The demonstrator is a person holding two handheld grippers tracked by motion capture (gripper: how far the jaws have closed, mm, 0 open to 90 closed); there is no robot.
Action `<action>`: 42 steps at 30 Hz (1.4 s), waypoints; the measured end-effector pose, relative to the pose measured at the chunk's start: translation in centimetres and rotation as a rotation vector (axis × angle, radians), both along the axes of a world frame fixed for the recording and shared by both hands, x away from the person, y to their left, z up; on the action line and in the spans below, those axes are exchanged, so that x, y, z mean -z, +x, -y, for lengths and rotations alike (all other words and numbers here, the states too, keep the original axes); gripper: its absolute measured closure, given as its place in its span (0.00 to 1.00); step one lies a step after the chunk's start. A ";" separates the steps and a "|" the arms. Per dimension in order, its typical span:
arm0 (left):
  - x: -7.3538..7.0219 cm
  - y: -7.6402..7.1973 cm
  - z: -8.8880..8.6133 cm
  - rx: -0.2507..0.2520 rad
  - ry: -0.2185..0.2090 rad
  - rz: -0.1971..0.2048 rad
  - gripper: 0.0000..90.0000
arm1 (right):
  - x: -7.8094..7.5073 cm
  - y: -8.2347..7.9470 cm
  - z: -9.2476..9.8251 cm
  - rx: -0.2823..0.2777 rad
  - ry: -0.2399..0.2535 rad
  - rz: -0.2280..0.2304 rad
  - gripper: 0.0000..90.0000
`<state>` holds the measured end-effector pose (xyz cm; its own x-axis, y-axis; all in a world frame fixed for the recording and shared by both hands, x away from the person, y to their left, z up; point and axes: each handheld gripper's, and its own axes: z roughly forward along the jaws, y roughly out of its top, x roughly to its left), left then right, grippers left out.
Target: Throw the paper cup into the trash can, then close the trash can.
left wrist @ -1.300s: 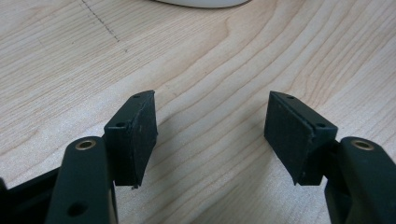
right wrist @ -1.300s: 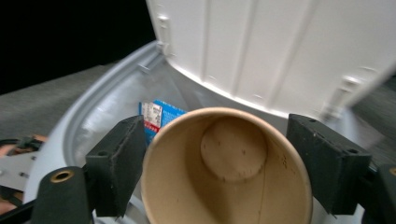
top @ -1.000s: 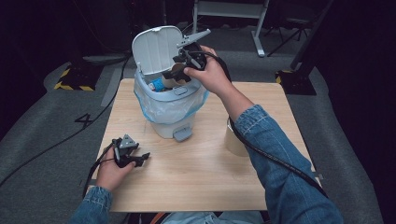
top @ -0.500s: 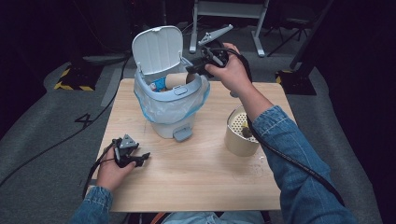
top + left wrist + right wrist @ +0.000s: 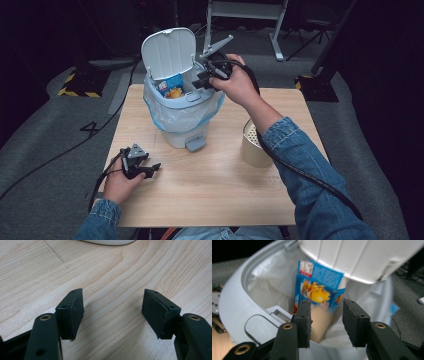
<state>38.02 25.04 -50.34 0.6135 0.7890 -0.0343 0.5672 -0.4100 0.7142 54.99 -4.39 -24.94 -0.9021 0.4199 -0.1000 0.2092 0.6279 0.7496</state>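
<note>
The left claw (image 5: 150,170) rests on the table (image 5: 210,200) in front of the bin (image 5: 182,112), jaws wide with nothing between them. Inside the bin, under its raised lid (image 5: 167,52), stands the blue box (image 5: 319,290). The right claw (image 5: 325,322) hovers at the bin's rim, jaws narrowed after closing, gripping nothing.

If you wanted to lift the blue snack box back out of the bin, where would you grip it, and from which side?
I would probably grip the blue snack box by its upper end, coming straight down through the bin mouth. It stands roughly upright in the liner with that end topmost, and the raised lid blocks the far side. Pinch its flat printed faces.
</note>
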 end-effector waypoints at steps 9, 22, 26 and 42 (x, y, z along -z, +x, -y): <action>0.0 0.1 0.0 -0.001 -0.005 -0.001 0.38 | -1.3 -1.4 4.6 0.006 0.057 0.018 0.48; 0.0 0.1 -0.1 0.008 0.002 0.004 0.38 | -2.5 -5.2 13.3 0.019 0.153 0.029 0.40; 0.0 0.1 0.0 0.007 0.002 0.003 0.38 | -2.4 -6.2 15.5 0.032 0.167 0.024 0.40; 0.0 0.2 0.0 0.006 0.014 0.008 0.38 | 1.6 -9.8 23.4 0.098 0.189 0.008 0.35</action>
<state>38.20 25.01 -50.33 0.6185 0.7856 -0.0182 0.5591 -0.4237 0.7127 45.15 -27.79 -26.58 -0.8554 0.5176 -0.0178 0.2561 0.4525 0.8542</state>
